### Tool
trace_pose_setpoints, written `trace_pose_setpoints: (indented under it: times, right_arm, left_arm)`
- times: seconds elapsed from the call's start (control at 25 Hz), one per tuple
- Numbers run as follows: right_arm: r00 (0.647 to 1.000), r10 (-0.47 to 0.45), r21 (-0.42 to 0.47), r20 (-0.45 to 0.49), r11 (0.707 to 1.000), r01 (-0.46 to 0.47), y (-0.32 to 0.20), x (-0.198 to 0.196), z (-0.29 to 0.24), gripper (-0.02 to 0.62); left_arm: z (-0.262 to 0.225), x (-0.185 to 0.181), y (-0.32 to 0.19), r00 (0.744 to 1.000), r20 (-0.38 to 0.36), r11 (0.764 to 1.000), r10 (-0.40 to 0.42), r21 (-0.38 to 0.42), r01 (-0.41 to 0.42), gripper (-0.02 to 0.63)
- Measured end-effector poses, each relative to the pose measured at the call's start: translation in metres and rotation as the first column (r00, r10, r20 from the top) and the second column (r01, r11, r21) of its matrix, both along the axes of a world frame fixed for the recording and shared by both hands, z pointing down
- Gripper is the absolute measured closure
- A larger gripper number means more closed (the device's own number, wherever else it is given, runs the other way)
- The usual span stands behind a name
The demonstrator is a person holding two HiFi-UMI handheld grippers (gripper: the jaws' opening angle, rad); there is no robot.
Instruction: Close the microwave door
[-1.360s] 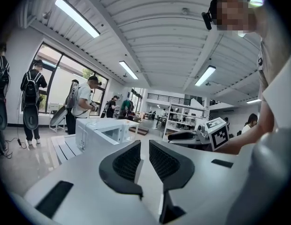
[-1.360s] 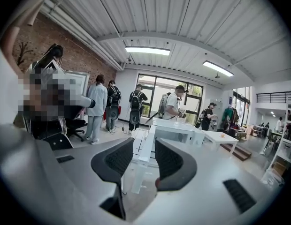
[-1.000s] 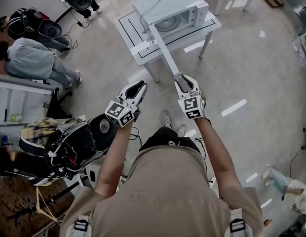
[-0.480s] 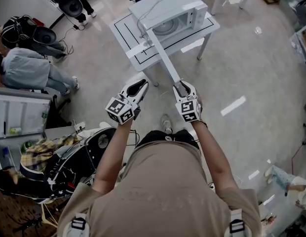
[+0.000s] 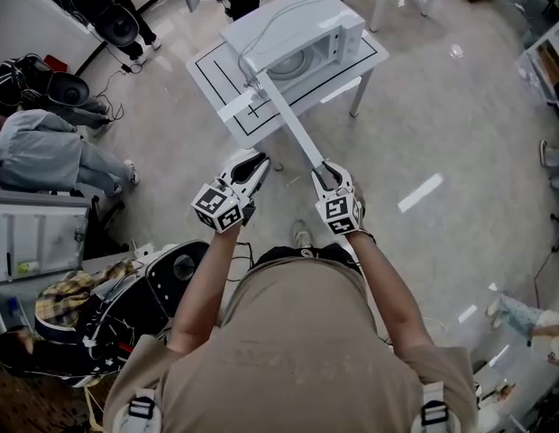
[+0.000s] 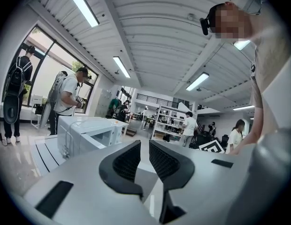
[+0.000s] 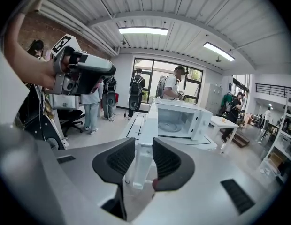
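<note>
- Head view: one microwave sat on a white bench, and its single door was swung fully open, reaching out from the microwave toward the person.
- Head view: the right tongs were at the door's free end, the end farthest from the microwave. The left tongs hung just beside that end, clear of the door.
- Head view: judged from this, the closing had not begun. The hold on the door was only being taken, and the whole swing back to the microwave was left.
- Left gripper view: the jaws of the left tongs stood a narrow gap apart with nothing between them. The microwave was ahead and to their left, well apart.
- Right gripper view: the jaws of the right tongs were closing on the door's free edge, which stood between the pads and looked touched on both sides. The open cavity with its turntable showed beyond the tongs.
- Count: one microwave, one door, one bench under it and two tongs, of which only the right pair was on the door.
</note>
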State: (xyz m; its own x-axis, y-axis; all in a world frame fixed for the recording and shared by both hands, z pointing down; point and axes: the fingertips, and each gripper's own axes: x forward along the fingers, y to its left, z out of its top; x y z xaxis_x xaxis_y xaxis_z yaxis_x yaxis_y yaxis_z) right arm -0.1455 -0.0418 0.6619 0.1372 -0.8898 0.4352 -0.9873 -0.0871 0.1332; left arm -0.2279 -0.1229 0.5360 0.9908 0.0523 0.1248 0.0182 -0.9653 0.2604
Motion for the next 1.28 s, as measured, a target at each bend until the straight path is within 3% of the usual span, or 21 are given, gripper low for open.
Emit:
trace_pose_setpoints:
  times: [0.6,0.84,1.28]
  right_arm:
    - [0.992,0.117,-0.02,-0.039,0.993,-0.118,0.0,0.045,-0.022,0.485]
    - [0.986,0.156,-0.008,-0.057,0.988,-0.157,0.014,0.07,-0.018,0.484]
    - [0.998,0.023,-0.006,-0.065,1.0,-0.024,-0.002,0.138,-0.009,0.483]
  left_arm:
    - [-0.009,0.028,-0.024,0.997,0.016,0.997,0.071,-0.025,-0.071,0.561]
    - [-0.007,0.044,-0.005,0.998,0.019,0.998,0.065,-0.02,-0.065,0.561]
    - [0.006,0.095,-0.025,0.996,0.046,0.997,-0.077,-0.018,0.078,0.561]
